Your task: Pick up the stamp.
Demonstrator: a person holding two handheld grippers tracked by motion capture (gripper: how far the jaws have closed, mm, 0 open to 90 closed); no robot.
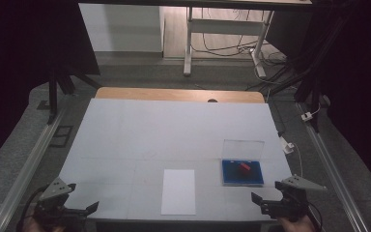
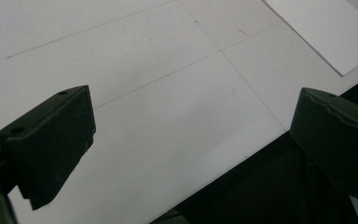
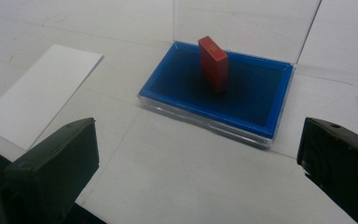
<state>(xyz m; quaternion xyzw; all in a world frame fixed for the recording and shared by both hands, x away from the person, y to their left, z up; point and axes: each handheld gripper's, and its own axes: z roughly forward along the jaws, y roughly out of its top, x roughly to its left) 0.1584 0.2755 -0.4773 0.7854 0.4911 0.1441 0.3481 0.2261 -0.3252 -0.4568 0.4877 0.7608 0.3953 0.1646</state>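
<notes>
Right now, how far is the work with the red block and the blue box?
Done: the blue box stands open, its clear lid up. In hand: nothing; the left gripper and right gripper wait open at the table's near edge. Left: the red block stands untouched in the box, and the white sheet lies bare.

Both handheld units match: matte black plastic left gripper and right gripper, each topped by a grey three-cornered plate with small holes. Jaws are chunky black blocks with bevelled faces and screw holes. Black cable trails from each.
</notes>
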